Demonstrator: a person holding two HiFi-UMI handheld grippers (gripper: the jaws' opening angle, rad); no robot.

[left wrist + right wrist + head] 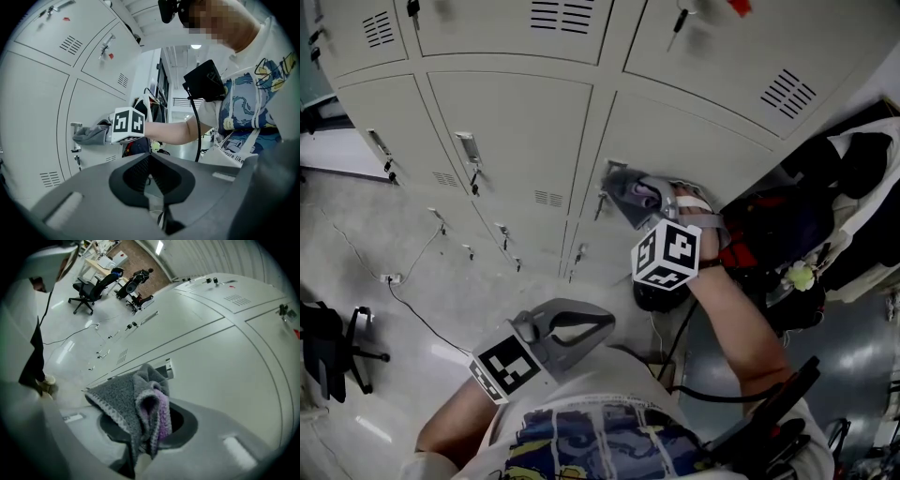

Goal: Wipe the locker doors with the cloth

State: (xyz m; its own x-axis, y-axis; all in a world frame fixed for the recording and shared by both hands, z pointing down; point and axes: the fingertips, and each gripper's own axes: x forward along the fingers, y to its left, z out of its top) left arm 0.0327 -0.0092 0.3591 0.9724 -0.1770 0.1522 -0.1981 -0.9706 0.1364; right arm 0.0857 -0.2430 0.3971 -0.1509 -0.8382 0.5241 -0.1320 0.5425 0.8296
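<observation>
Grey fleecy cloth (140, 401) is pinched in the right hand-held gripper (628, 192), and its bunched end touches a pale locker door (694, 141) right at the latch plate (612, 171) — wiping looks under way on this door. The next move calls for a firm sweep across the bare panel, clear of the latch. The left hand-held gripper (151, 180) hangs by the person's shirt, jaws together on nothing. Only the left gripper view shows the cloth side-on against the door — the right gripper view alone shows its purple inner fold.
</observation>
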